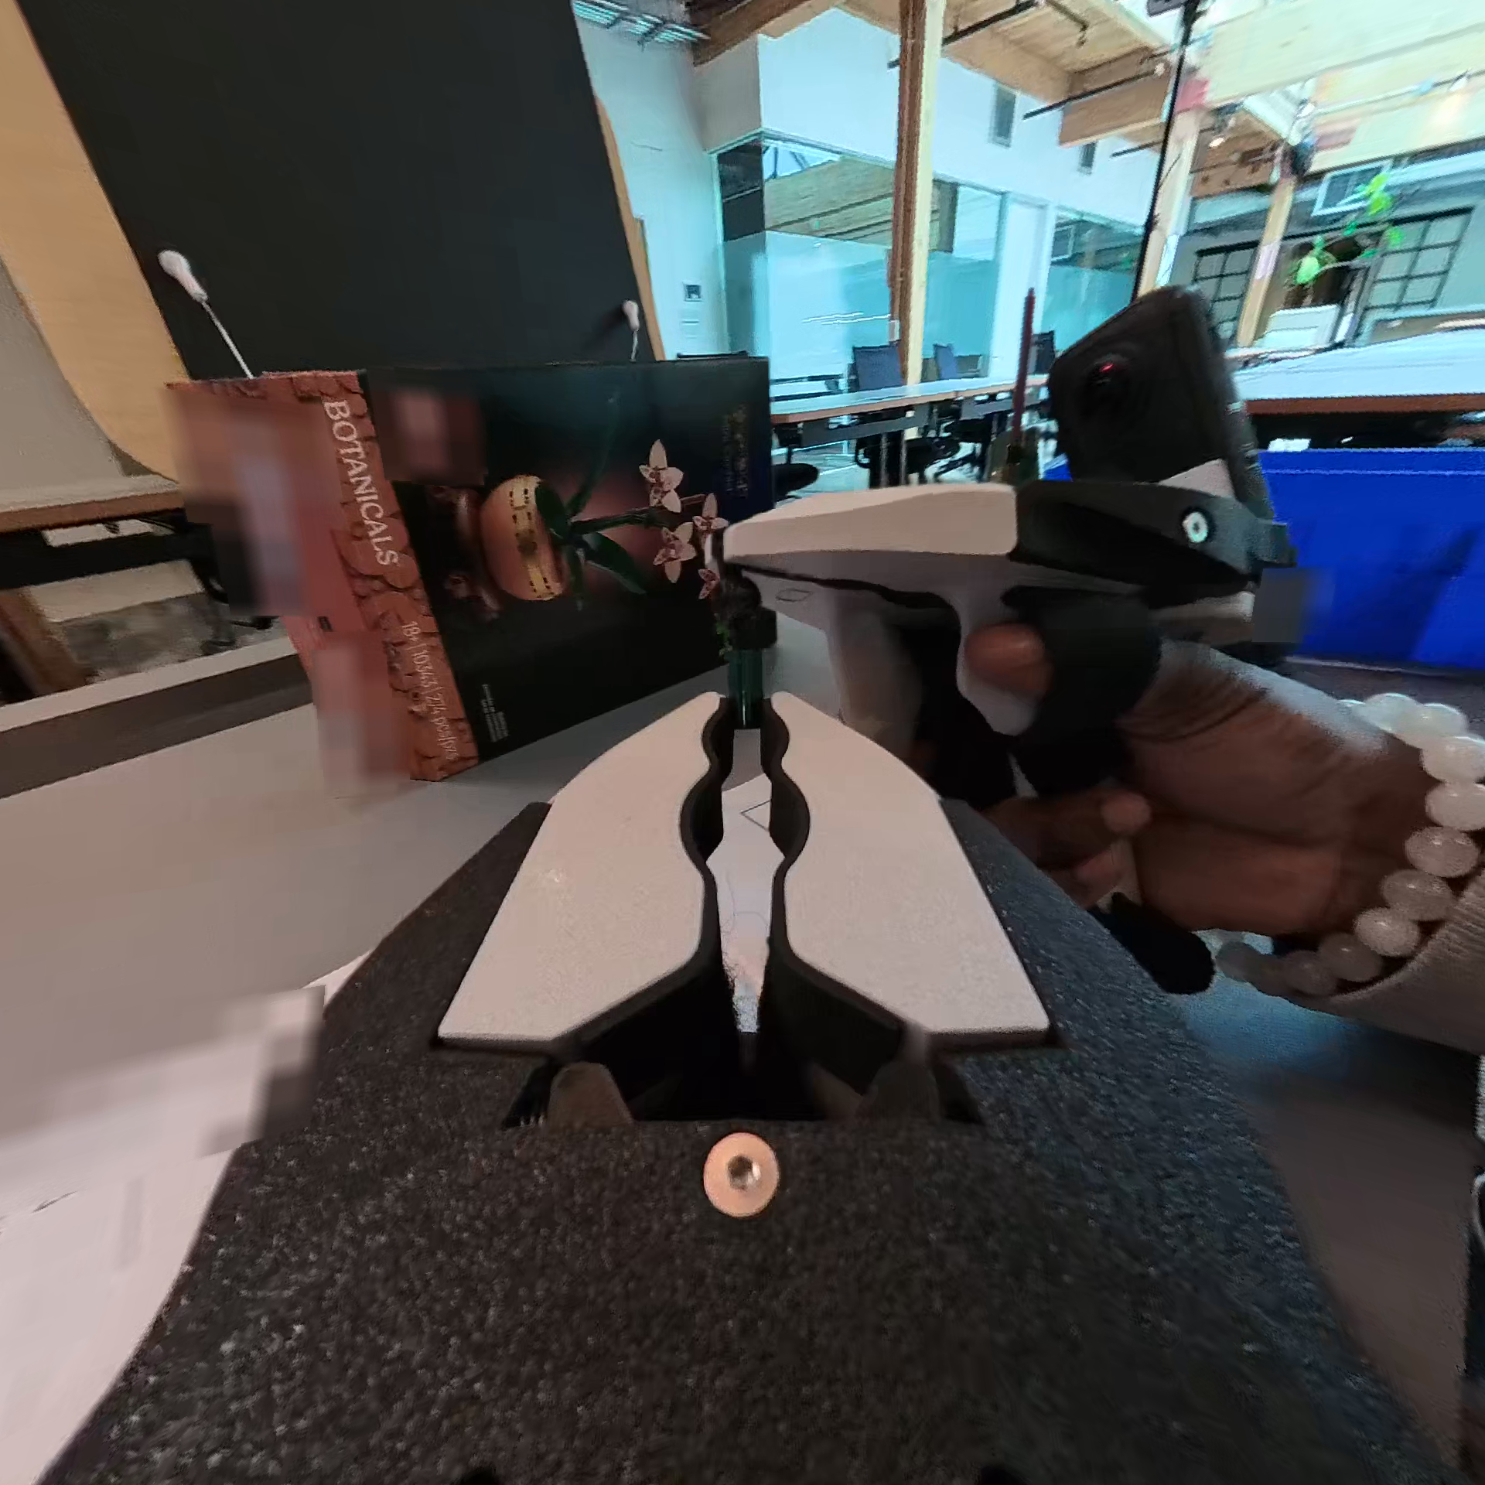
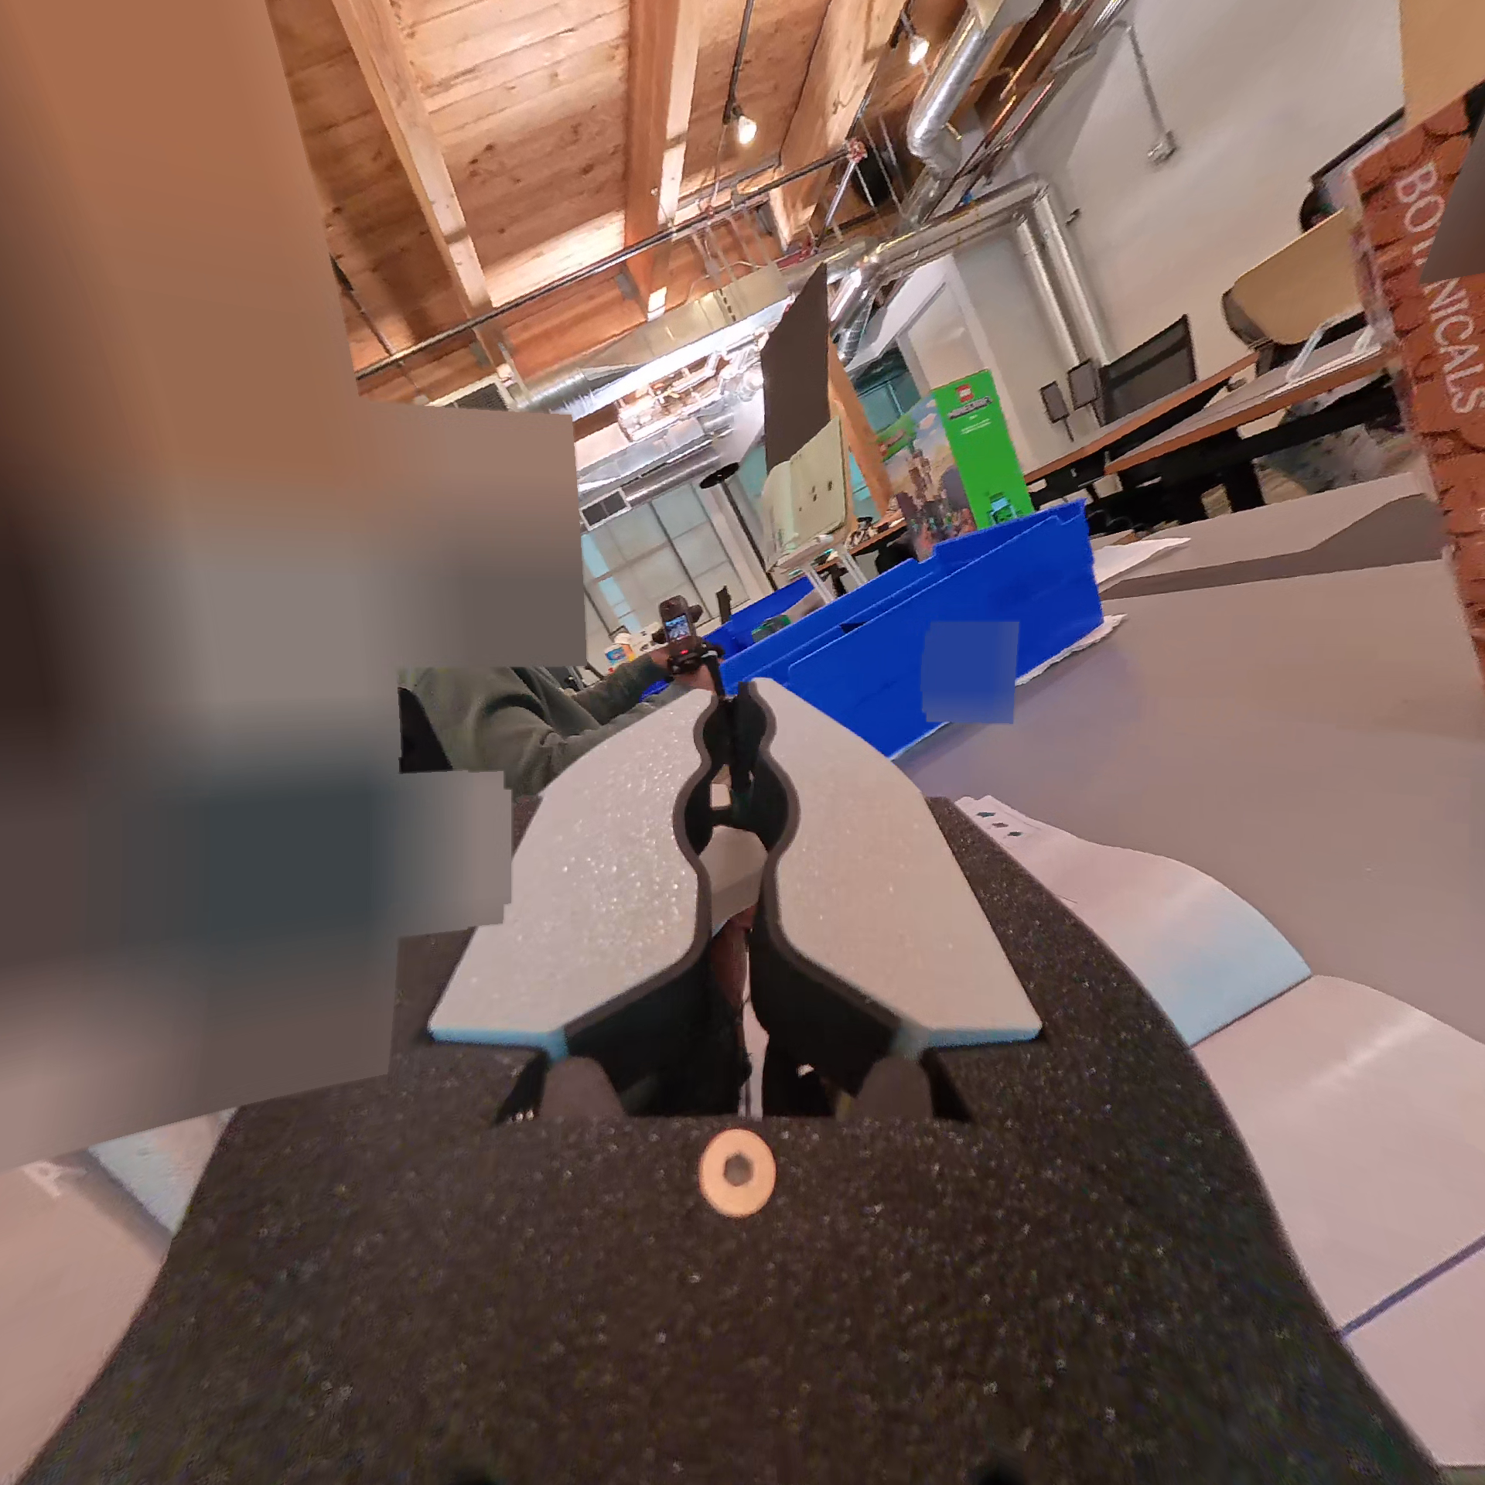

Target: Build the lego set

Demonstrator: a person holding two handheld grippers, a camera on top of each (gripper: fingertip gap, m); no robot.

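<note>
My left gripper (image 1: 746, 705) is shut on a short dark green Lego stem piece (image 1: 749, 683) that stands upright out of its fingertips. A black knobbly piece (image 1: 743, 615) sits on top of that stem. My right gripper (image 1: 727, 562), held by a hand with a bead bracelet, comes in from the right and its tip is at this black piece. In the right wrist view the right gripper (image 2: 733, 697) is shut on a thin dark stem piece (image 2: 738, 763) that runs between its fingers. Both are held above the grey table (image 1: 201, 868).
The Lego set's box (image 1: 522, 562) stands upright just behind the grippers; its side shows at the right edge of the right wrist view (image 2: 1438, 362). Blue bins (image 2: 924, 643) sit on the table beyond. An open white booklet (image 2: 1205, 964) lies under the right gripper. A person in a green sleeve (image 2: 514, 715) is farther back. Only a small space, under 4 cm, lies between the two pairs of fingers.
</note>
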